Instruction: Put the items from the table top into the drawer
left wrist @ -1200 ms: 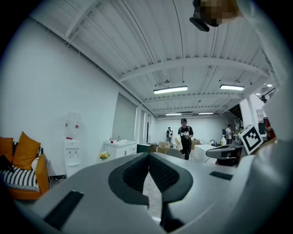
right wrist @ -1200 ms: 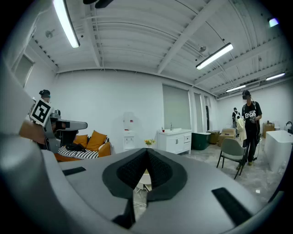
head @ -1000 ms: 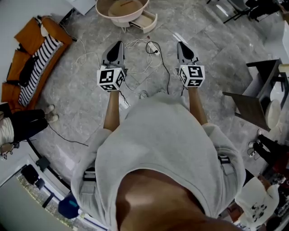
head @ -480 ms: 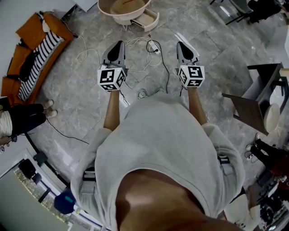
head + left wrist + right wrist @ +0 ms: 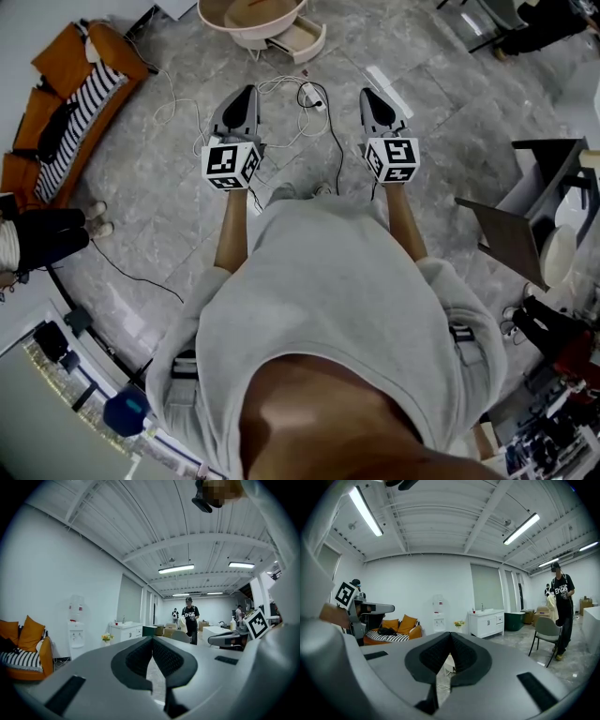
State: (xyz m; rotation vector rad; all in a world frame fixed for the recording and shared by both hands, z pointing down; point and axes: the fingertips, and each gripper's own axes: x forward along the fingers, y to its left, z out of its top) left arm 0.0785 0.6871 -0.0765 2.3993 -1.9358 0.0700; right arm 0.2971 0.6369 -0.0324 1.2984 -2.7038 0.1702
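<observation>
A round beige table (image 5: pixel 217 21) stands at the top of the head view, its drawer (image 5: pixel 302 39) pulled open toward me. A brownish item lies on the tabletop, too small to make out. My left gripper (image 5: pixel 243 97) and right gripper (image 5: pixel 373 97) are held side by side over the floor, pointing at the table and well short of it. In the left gripper view the left gripper (image 5: pixel 152 639) has its tips together with nothing between them. In the right gripper view the right gripper (image 5: pixel 450 635) is likewise shut and holds nothing.
White and black cables with a power strip (image 5: pixel 310 95) lie on the marble floor between the grippers and the table. An orange sofa (image 5: pixel 58 97) is at the left, a dark desk (image 5: pixel 531 201) at the right. A person in black (image 5: pixel 190 619) stands far off; a grey chair (image 5: pixel 546 629) stands at the right.
The floor, sofa and shoes have slid slightly in the head view as I moved forward with both grippers. Both stay shut and side by side.
</observation>
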